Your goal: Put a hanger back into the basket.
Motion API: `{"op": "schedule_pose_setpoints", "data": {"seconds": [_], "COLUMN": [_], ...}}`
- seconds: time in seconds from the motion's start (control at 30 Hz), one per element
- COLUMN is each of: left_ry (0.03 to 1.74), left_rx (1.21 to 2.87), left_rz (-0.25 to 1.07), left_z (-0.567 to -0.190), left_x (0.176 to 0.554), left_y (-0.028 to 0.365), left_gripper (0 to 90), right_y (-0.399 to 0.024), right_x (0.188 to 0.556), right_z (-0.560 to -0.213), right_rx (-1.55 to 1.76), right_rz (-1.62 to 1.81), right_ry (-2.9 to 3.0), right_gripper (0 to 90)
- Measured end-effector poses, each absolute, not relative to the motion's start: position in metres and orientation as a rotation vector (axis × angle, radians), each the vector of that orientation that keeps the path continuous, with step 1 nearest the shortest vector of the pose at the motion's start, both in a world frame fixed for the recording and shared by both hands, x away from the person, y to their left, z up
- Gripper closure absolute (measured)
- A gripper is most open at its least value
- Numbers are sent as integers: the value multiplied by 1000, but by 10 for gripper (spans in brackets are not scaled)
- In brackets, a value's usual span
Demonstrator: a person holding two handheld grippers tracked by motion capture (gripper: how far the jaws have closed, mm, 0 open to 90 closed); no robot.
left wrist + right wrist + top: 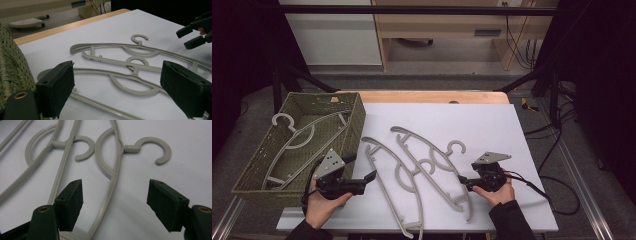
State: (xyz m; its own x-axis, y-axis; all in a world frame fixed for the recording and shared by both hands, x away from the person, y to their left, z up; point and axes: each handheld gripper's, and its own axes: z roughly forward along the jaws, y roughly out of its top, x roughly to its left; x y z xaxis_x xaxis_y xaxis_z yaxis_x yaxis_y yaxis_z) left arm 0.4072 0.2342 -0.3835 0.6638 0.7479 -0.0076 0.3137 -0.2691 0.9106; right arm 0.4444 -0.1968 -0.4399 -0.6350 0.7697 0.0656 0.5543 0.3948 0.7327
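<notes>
Two grey plastic hangers lie overlapping on the white board (pixel 492 125). The right hanger (pixel 412 142) has its hook (pixel 457 146) pointing right. The left hanger (pixel 384 162) lies beside it. My right gripper (pixel 463 182) stands open just right of the right hanger. In the right gripper view its jaws (pixel 115 192) straddle that hanger's arm (pixel 110 192) below the hook (pixel 160 147), and the pads do not touch it. My left gripper (pixel 372 176) is open at the board's left, jaws (pixel 117 77) wide above the nearer hanger (pixel 130 80) with nothing between them.
A green woven basket (pixel 354 125) sits at the left and holds a third grey hanger (pixel 302 137). Beyond the board's far side runs a wooden table edge (pixel 432 96). Cables (pixel 557 195) trail off the board at the right.
</notes>
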Motion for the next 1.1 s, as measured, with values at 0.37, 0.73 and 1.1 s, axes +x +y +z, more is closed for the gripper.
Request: {"op": "schedule_pose_setpoints", "data": {"seconds": [0.37, 0.73, 1.1], "left_ry": [844, 841, 844], "left_rx": [1851, 1860, 1863], "left_rz": [544, 543, 545], "left_z": [-385, -385, -386], "left_x": [408, 408, 408], "left_y": [238, 237, 236], "left_gripper": [121, 121, 123], "right_y": [-185, -181, -178], "right_x": [446, 447, 449], "right_z": [-457, -465, -467], "right_rx": [1169, 1205, 1311], "right_rz": [1004, 920, 898], "right_ry": [2461, 2498, 2473], "right_gripper": [565, 713, 727]}}
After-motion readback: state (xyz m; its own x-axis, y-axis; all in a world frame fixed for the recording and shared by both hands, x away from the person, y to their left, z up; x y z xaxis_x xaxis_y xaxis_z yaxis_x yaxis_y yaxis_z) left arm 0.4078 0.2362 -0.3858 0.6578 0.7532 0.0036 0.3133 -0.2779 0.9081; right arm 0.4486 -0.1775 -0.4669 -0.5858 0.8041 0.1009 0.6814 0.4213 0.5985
